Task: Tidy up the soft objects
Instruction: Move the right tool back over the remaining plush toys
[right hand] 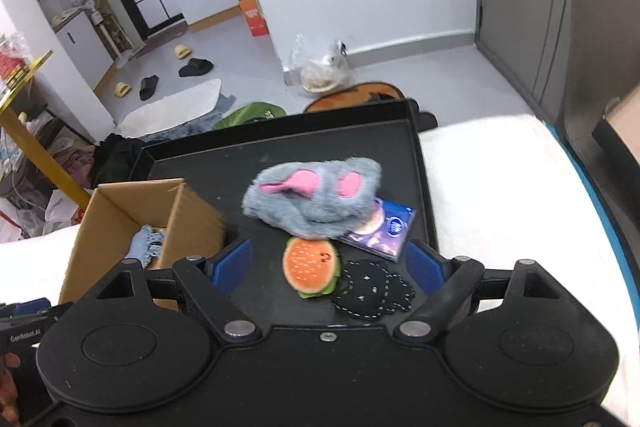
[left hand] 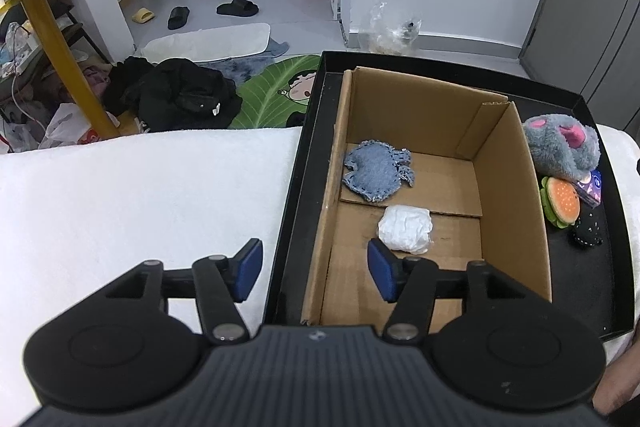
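Observation:
A cardboard box (left hand: 508,163) stands inside a black tray (left hand: 296,187). On the box floor lie a blue denim patch (left hand: 374,173) and a white crumpled bundle (left hand: 406,229). My left gripper (left hand: 316,275) hovers open over the box's near left wall, the white bundle just beyond its right pad, nothing between the pads. In the tray's free part lie a grey plush with pink ears (right hand: 316,201), a burger plush (right hand: 310,267), a black stitched fabric piece (right hand: 374,289) and a purple packet (right hand: 386,231). My right gripper (right hand: 328,267) stands open above the burger and the black piece.
The tray rests on a white towel-covered surface (left hand: 140,207). The cardboard box (right hand: 128,219) sits to the left of the right gripper. Beyond the edge lie dark clothes (left hand: 176,95), a green mat (left hand: 276,87) and slippers on the floor. A yellow-legged table (left hand: 52,27) stands at left.

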